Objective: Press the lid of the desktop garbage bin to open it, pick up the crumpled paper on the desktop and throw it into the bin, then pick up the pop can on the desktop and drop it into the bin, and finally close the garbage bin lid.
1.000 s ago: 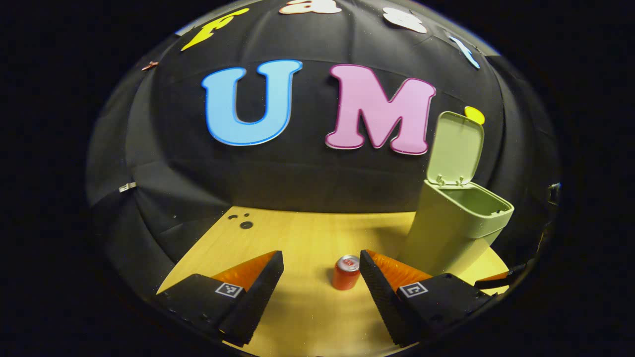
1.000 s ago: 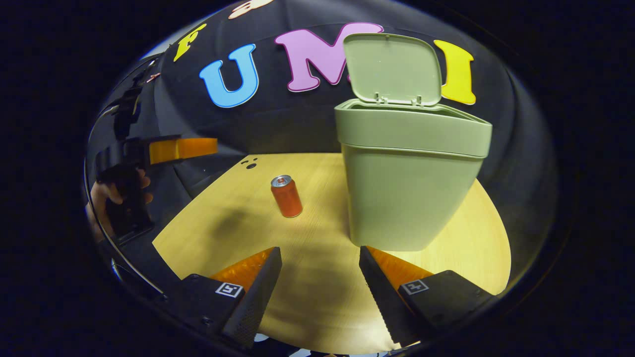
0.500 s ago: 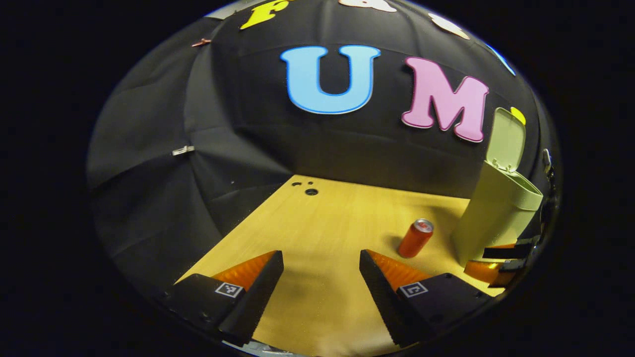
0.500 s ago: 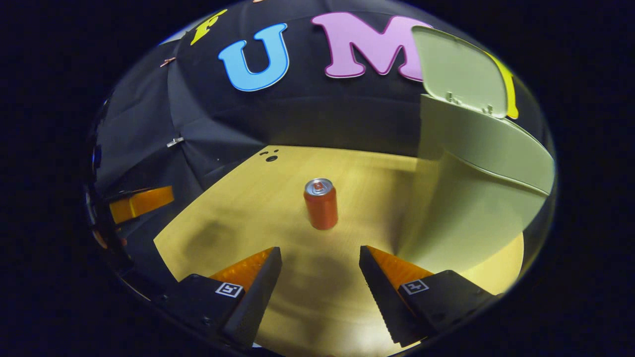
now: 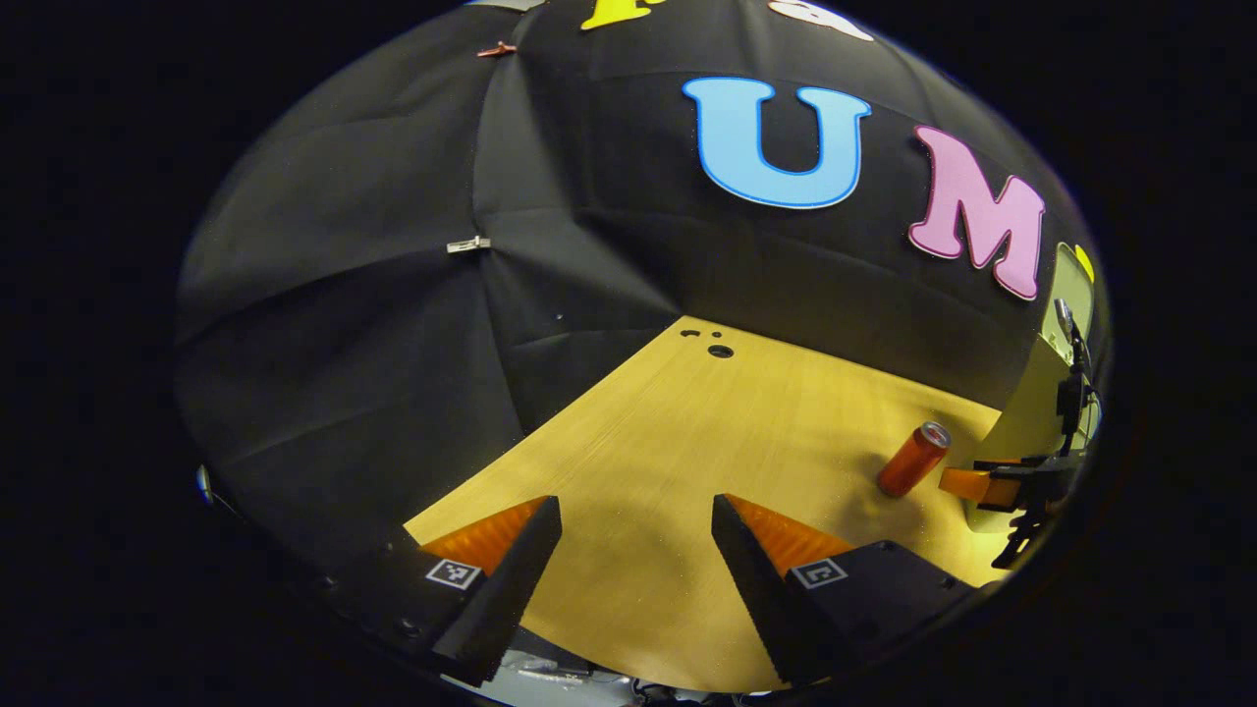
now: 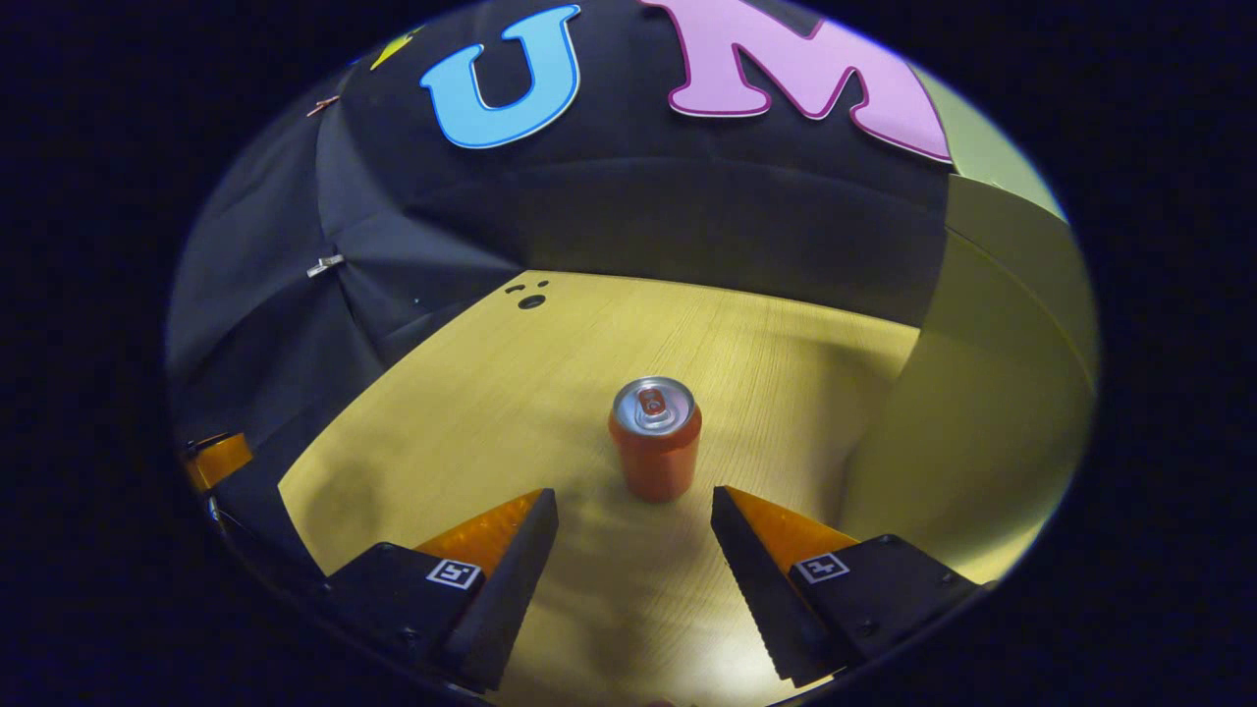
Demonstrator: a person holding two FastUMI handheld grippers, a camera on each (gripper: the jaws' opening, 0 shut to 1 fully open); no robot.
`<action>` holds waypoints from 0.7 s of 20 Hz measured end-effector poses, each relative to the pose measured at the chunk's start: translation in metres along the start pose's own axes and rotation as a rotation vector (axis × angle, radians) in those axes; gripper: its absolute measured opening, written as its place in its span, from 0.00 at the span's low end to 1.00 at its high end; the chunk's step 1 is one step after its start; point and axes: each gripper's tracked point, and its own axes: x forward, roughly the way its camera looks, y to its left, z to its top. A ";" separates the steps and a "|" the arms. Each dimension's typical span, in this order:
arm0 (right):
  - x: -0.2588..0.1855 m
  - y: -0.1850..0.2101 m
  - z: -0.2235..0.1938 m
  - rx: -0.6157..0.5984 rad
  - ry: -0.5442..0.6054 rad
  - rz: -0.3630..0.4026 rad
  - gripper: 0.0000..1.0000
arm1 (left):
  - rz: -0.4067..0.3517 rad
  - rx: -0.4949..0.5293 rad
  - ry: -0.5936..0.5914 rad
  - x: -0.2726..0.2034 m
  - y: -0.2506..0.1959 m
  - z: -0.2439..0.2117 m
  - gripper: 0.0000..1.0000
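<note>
Orange and upright, the pop can (image 6: 655, 439) stands at frame centre just beyond the right gripper (image 6: 634, 511), whose jaws gape empty. The bin (image 6: 992, 393) fills the right edge. Best centre the can between both fingers, then squeeze gently at mid-height.

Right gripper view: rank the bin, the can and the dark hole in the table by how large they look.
1. Bin, largest, though cut off at the edge and close to the camera.
2. Can, upright just ahead of the open right claw.
3. Hole, smallest; it lies farthest off, so true size is unsure.
</note>
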 end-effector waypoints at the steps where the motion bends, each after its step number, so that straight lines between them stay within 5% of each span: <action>1: 0.008 -0.003 0.002 -0.003 0.001 -0.013 0.99 | 0.015 -0.002 0.004 0.002 0.007 0.000 0.99; 7: 0.049 -0.012 0.006 0.003 0.034 -0.050 0.99 | 0.047 0.034 0.007 0.008 0.024 0.007 0.99; 14: 0.078 -0.015 0.005 0.010 0.037 -0.109 0.99 | -0.019 0.077 0.013 0.011 0.012 0.012 0.98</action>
